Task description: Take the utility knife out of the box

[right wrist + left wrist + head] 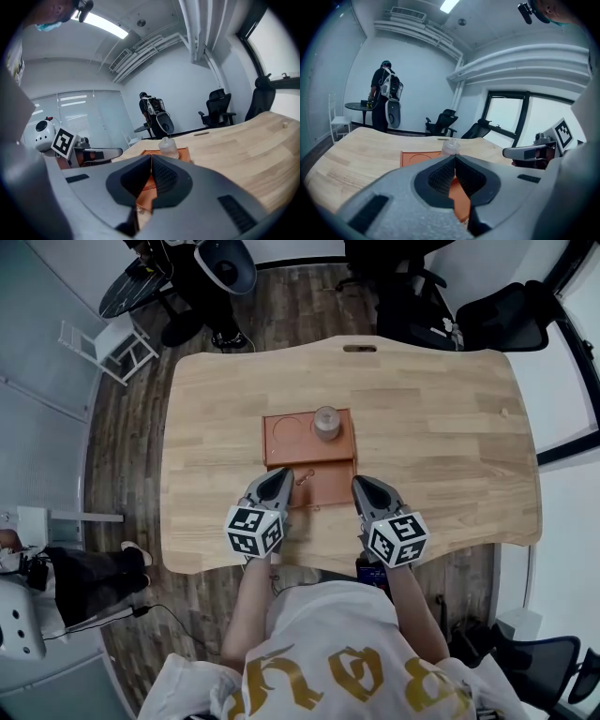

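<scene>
Jaws of both tools are pressed together with nothing between them; each gripper view shows this plainly. In the head view we hold the left gripper (pixel 280 476) and the right gripper (pixel 360 486) side by side over the near part of the wooden table (pixel 450 427), both pointing away from us.

Between them lies the box (pixel 328 488), flat and reddish-brown, about in the middle of the table. The tip of the left gripper is over the near left part of the box. The tip of the right gripper is at its near right edge, and we cannot tell if either one touches it.

In the far half of the box there is a round recess (pixel 288 427) on the left. On the right, just beside it, a small clear bottle (pixel 326 422) stands upright. The near half looks like a plain flat surface, and a small thin thing (pixel 305 478) lies on it, too small for us to name. We cannot make out the utility knife in any view.

From the left gripper (pixel 454 160) we see the box (pixel 415 158) and the bottle (pixel 450 146) just beyond the closed tips. The right gripper (pixel 151 158) shows the same bottle (pixel 168 146) ahead. A person (pixel 384 96) stands at the far side of the room, near some office chairs (pixel 443 123).
</scene>
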Tool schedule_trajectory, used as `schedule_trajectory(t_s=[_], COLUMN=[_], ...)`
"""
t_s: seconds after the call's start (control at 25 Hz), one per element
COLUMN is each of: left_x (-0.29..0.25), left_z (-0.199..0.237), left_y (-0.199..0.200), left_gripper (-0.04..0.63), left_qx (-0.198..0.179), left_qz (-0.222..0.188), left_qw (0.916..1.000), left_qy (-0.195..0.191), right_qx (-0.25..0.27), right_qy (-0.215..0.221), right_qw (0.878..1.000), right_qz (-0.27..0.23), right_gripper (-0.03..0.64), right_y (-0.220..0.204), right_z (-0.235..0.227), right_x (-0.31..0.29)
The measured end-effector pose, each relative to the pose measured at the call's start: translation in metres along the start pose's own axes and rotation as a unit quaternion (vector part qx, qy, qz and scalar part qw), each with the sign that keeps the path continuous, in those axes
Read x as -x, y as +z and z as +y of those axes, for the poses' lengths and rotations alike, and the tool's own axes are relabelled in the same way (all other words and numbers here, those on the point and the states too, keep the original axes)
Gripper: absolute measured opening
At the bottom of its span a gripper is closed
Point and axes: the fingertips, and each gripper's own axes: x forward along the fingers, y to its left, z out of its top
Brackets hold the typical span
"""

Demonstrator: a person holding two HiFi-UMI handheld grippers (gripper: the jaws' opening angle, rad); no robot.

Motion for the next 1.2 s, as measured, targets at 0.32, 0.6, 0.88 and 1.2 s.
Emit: schedule_trajectory(t_s=[0.32,0.6,0.88,1.2], left_x=[-0.023,-0.039,-0.055,-0.073], left_z=[0.009,0.016,0.015,0.013], left_y=[-0.028,-0.06,-0.083,-0.106], left_gripper=[0.011,0.011,0.011,0.011], left_qx=[-0.023,-0.037,-0.044,-0.085], left_qz=[0.067,0.14,0.197,0.269], left_qw=[0.9975,0.9894,0.979,0.9587], left_qy=[-0.006,-0.011,-0.029,-0.038], right_qx=[-0.014,-0.019,-0.028,-0.041], right_qy=[-0.004,-0.006,-0.018,-0.025], right_qw=[1.0,0.999,0.998,0.996], right_qz=[0.021,0.04,0.052,0.069], right_gripper=[0.012,0.012,0.012,0.012], right_y=[-0.009,-0.019,-0.024,-0.034], right_z=[-0.017,-0.027,-0.044,-0.059], right_x=[-0.013,-0.025,-0.027,-0.033])
